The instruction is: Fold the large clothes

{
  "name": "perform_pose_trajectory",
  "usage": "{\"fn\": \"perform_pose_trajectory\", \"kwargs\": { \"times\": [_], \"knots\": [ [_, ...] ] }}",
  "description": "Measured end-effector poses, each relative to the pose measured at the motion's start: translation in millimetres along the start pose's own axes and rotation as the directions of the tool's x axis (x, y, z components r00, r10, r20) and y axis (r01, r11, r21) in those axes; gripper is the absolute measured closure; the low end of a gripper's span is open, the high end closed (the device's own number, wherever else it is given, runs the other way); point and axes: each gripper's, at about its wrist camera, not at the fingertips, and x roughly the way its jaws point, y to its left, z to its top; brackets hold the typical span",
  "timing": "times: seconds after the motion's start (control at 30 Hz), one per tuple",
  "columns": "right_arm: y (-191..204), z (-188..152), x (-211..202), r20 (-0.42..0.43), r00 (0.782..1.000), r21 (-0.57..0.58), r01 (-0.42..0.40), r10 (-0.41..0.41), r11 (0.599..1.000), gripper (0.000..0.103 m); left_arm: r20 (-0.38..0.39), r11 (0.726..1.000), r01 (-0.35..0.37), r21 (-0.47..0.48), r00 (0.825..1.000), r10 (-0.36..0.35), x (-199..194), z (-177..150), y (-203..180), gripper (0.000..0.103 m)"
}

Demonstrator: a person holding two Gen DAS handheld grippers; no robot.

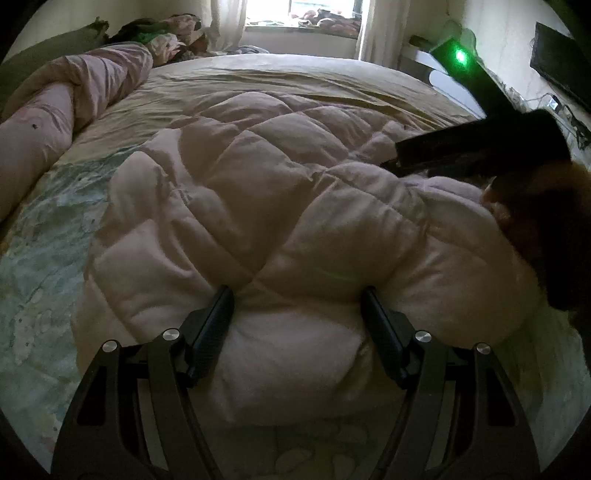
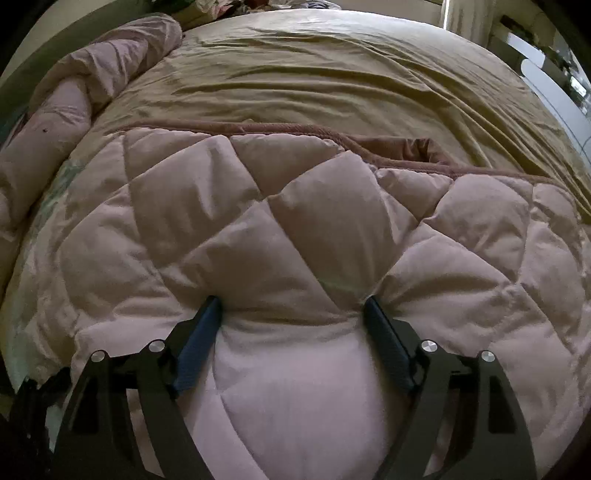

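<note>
A big pale pink quilted coat point(image 1: 280, 192) lies spread over the bed. In the right wrist view the same coat point(image 2: 295, 206) ends at its far edge in a darker pink ribbed trim point(image 2: 369, 142). My left gripper point(image 1: 297, 295) points down at the near edge, a puffy fold bulging between its fingers and both pads pressed into it. My right gripper point(image 2: 293, 301) grips another thick fold the same way, with creases pulling toward its right fingertip. In the left wrist view my right gripper point(image 1: 399, 162) comes in from the right with a hand behind it.
The bed has a wrinkled yellow sheet point(image 2: 332, 74) beyond the coat and a floral blue-green cover point(image 1: 40, 258) at the left. A rolled pink duvet point(image 1: 55, 110) runs along the left side. A window point(image 1: 303, 14) is at the back, white furniture point(image 1: 443, 74) at the right.
</note>
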Motion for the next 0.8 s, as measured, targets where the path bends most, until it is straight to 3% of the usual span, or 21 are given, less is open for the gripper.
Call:
{"fn": "perform_pose_trajectory", "kwargs": {
  "times": [0.17, 0.3, 0.37, 0.47, 0.63, 0.8],
  "knots": [
    [0.2, -5.2, -4.2, 0.034, 0.999, -0.007, 0.007, -0.007, 1.0, 0.024, 0.035, 1.0, 0.02, -0.019, 0.999, -0.019, -17.4, -6.6, -1.7, 0.042],
    [-15.9, -22.5, -39.7, 0.104, 0.994, -0.014, -0.042, 0.043, 0.999, 0.034, 0.048, 0.998, 0.057, -0.038, 0.997, -0.055, -41.1, -10.7, 2.0, 0.04],
    [-25.1, -35.7, -65.4, 0.147, 0.987, 0.014, -0.062, 0.06, 0.998, 0.032, 0.057, 0.996, 0.068, -0.054, 0.996, -0.065, -52.2, -10.3, 3.1, 0.035],
    [-33.3, -61.0, -107.4, 0.225, 0.97, 0.025, -0.104, 0.096, 0.994, 0.017, 0.074, 0.994, 0.074, -0.076, 0.995, -0.069, -65.4, -9.2, 2.4, 0.028],
    [-29.8, -107.3, -162.0, 0.311, 0.945, -0.043, -0.099, 0.107, 0.994, 0.011, 0.108, 0.996, 0.05, -0.068, 0.993, -0.042, -93.7, -12.0, -4.7, 0.01],
    [-22.6, -145.2, -185.9, 0.361, 0.929, -0.099, -0.049, 0.082, 0.994, 0.008, 0.116, 0.998, 0.013, -0.054, 0.993, -0.007, -109.6, -19.3, -10.3, 0.009]
  ]
}}
